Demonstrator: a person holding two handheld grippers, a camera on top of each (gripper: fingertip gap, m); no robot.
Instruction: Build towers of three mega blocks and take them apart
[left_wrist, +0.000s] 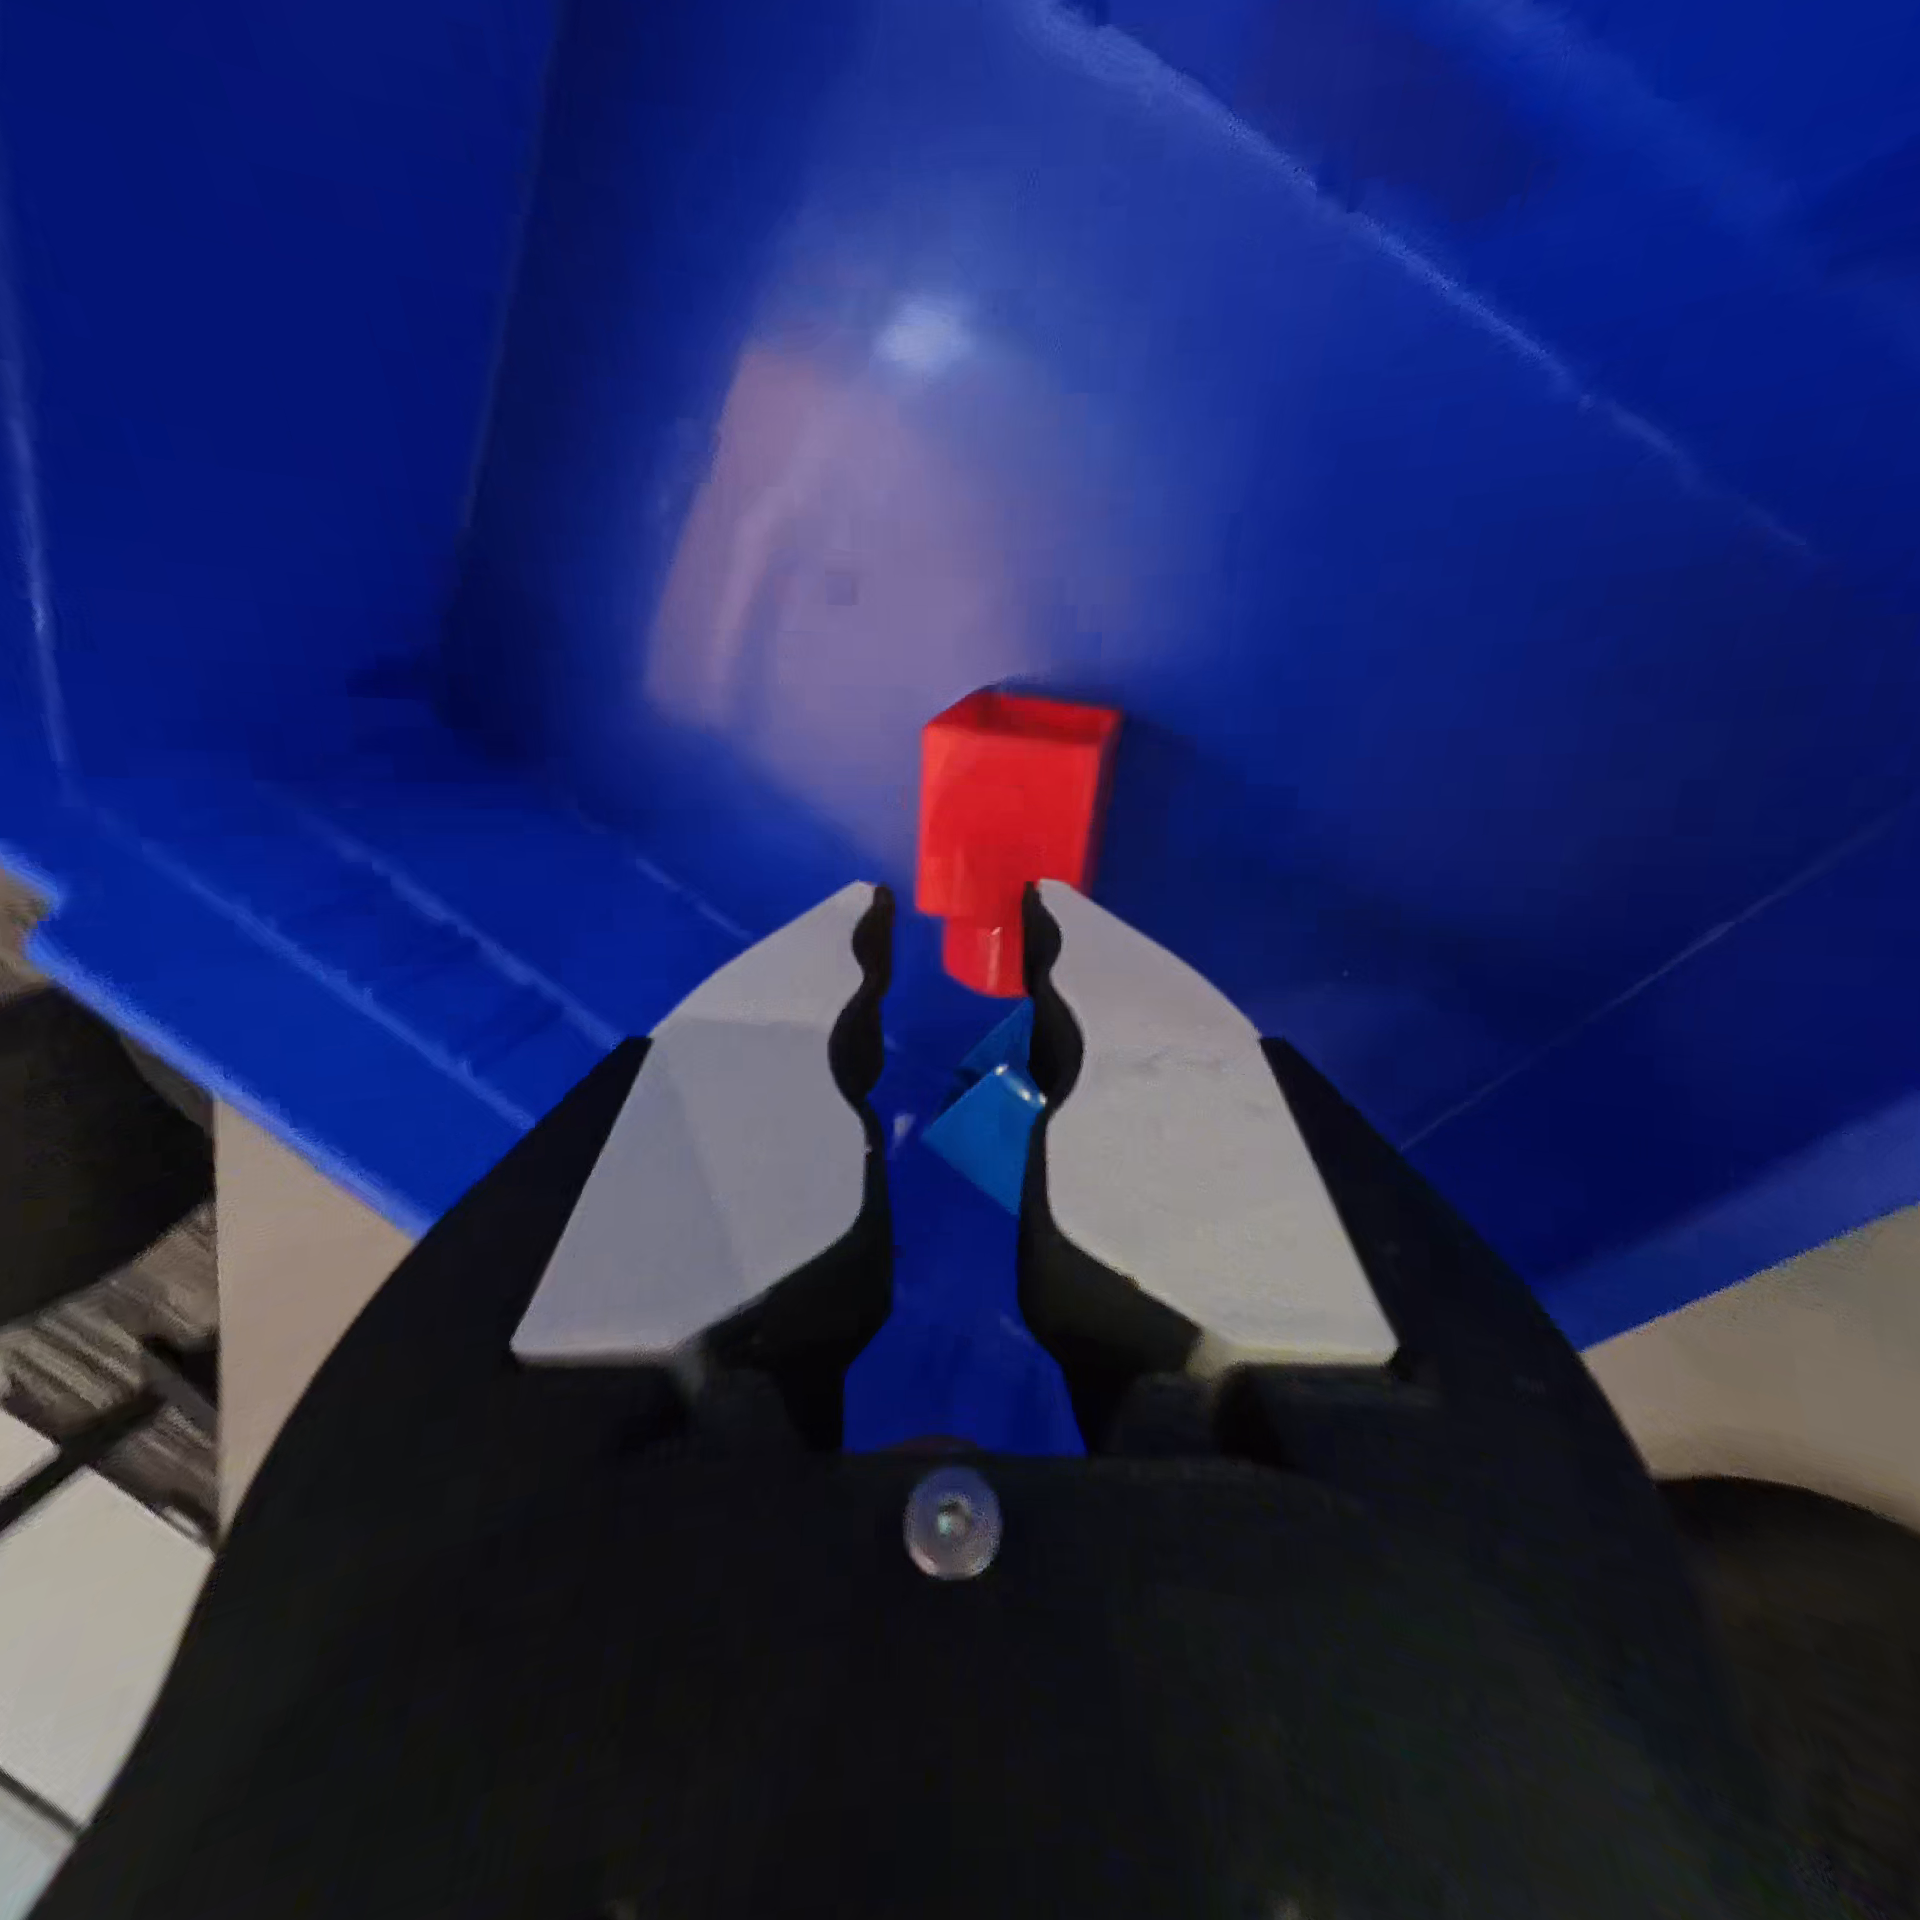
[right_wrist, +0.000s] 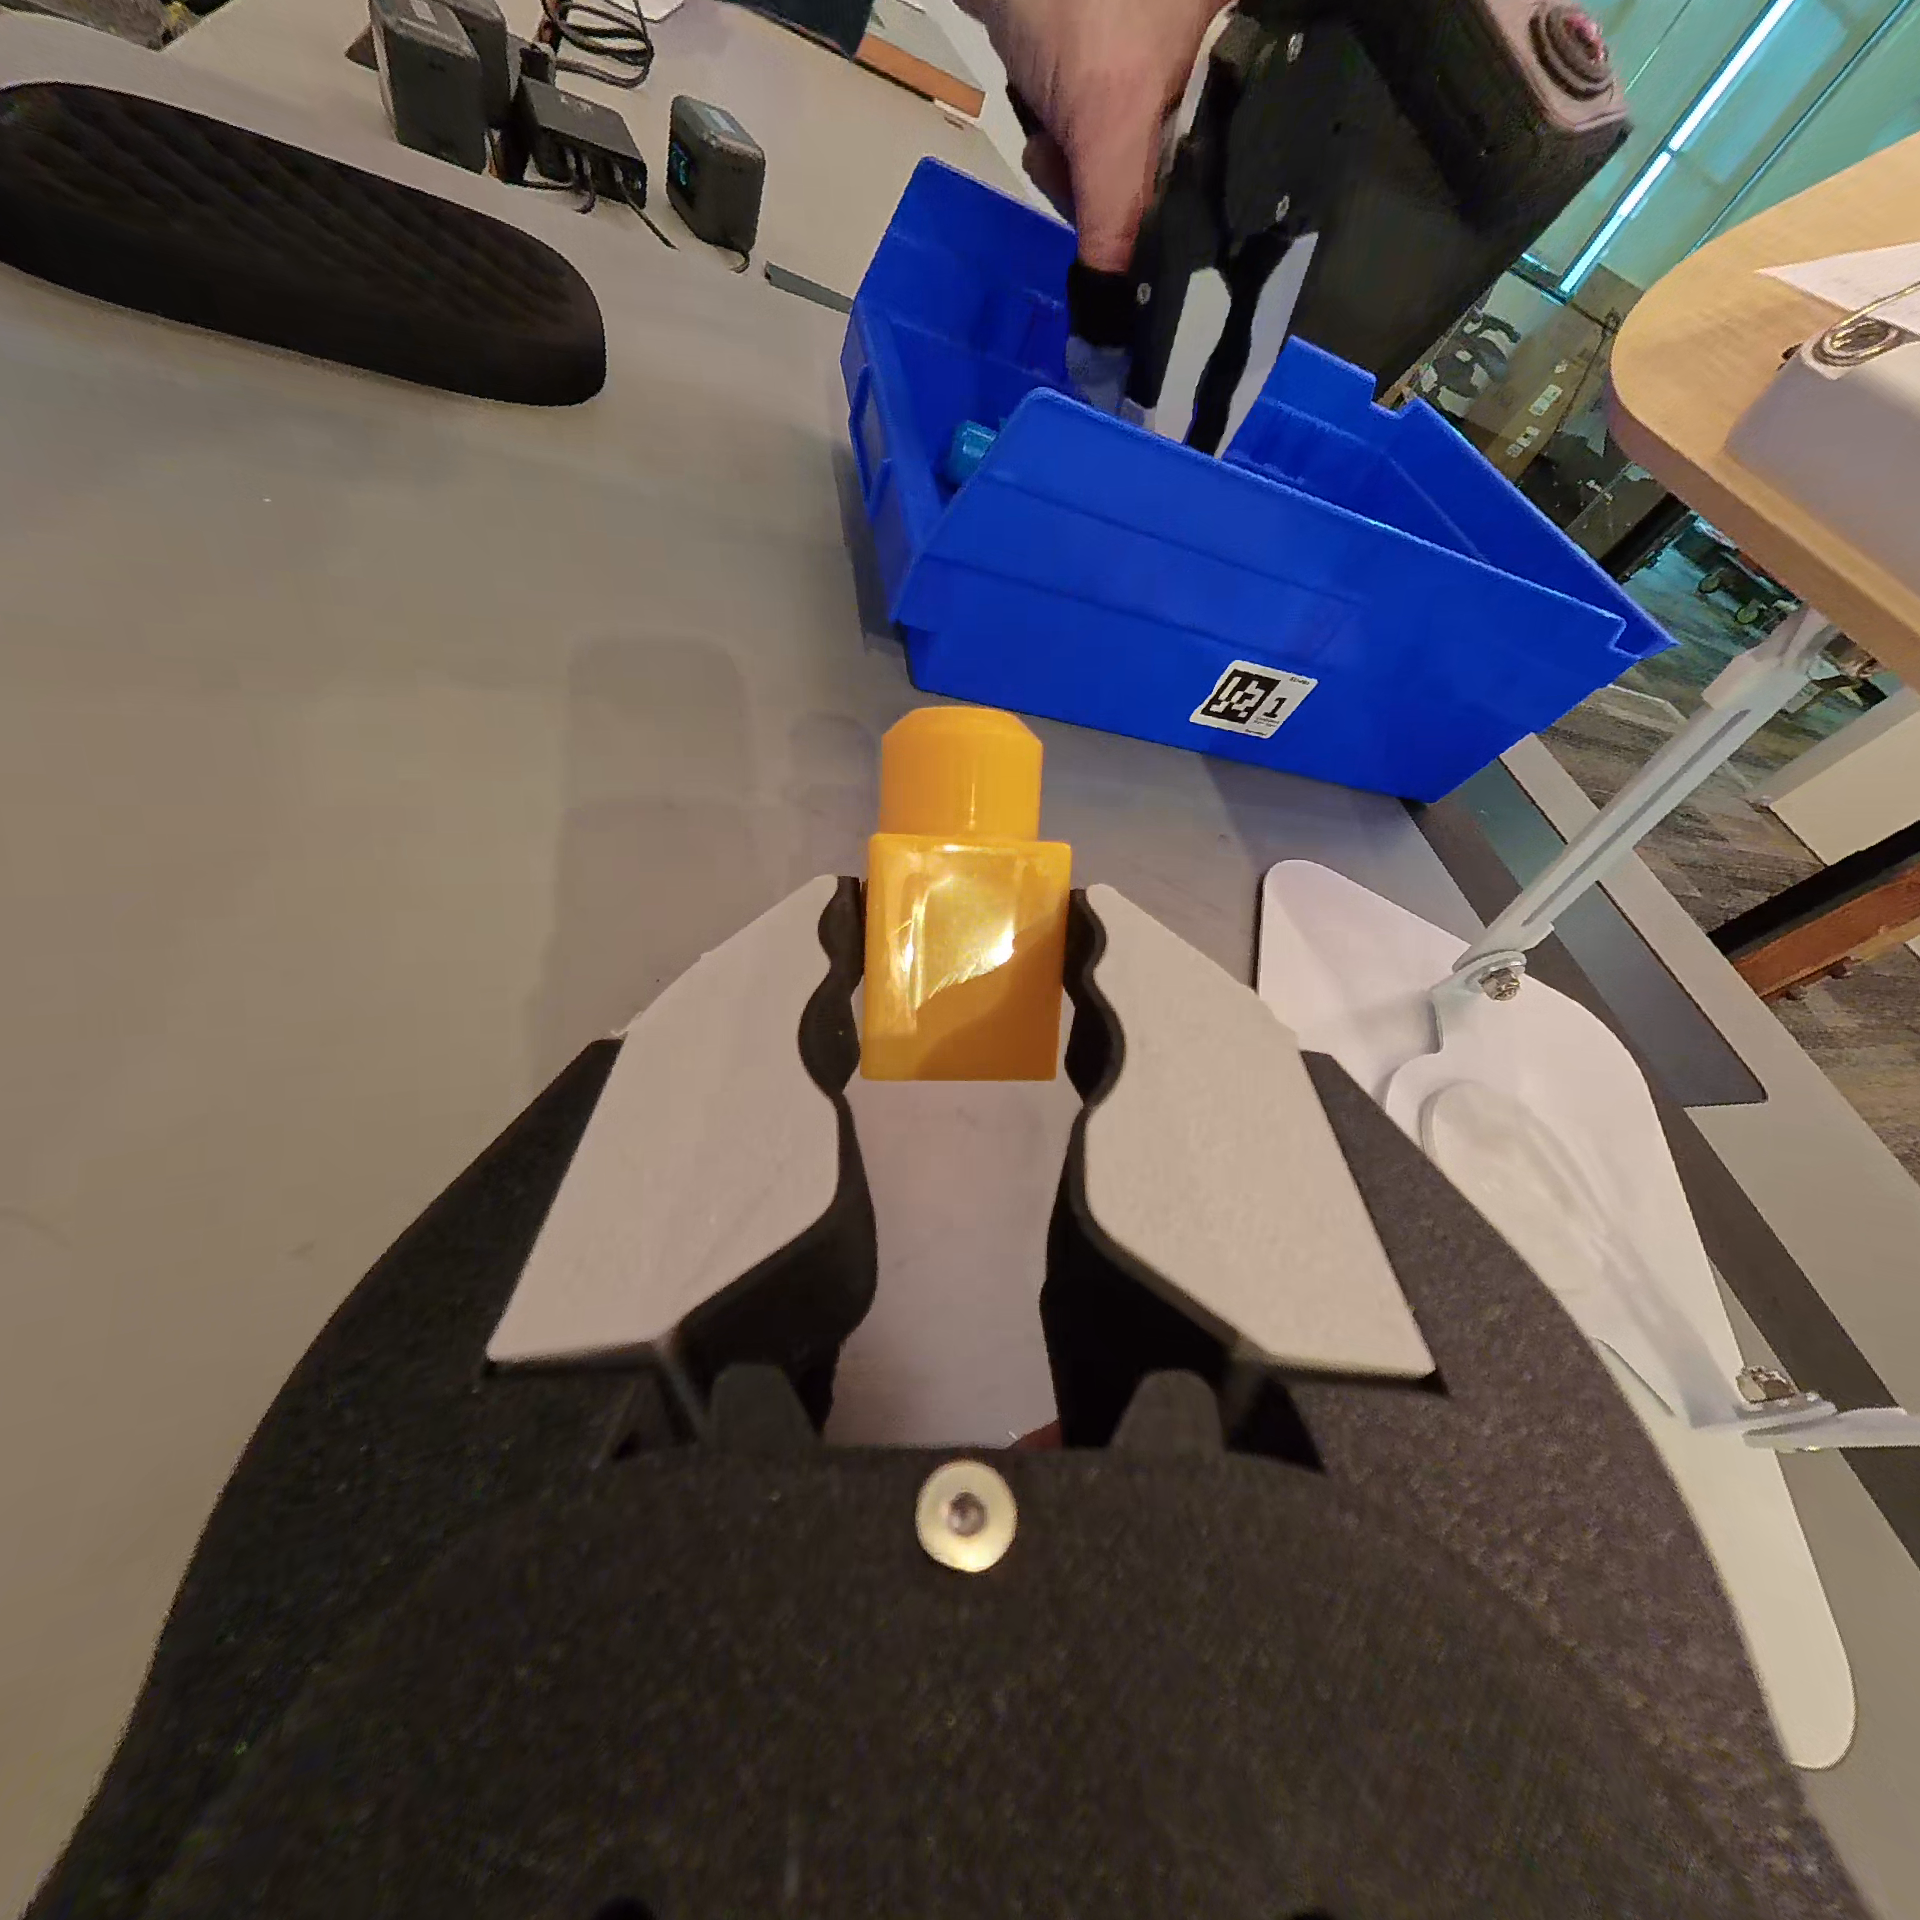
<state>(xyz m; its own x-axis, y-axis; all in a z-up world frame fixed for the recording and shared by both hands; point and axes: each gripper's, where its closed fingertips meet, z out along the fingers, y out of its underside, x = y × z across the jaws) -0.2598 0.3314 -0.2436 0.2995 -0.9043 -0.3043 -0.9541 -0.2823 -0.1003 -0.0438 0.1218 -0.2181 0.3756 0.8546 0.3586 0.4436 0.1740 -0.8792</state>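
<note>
Orange mega block (right_wrist: 961, 935) sits stud-forward between the right gripper (right_wrist: 964, 914) fingertips, clenched on both its sides, above the grey table (right_wrist: 416, 644). Beyond it stands a blue bin (right_wrist: 1195, 603). Inside the bin, the left gripper (left_wrist: 956, 914) hangs parted and empty just short of a red mega block (left_wrist: 1003, 821), with a light-blue block (left_wrist: 982, 1127) nearer.
</note>
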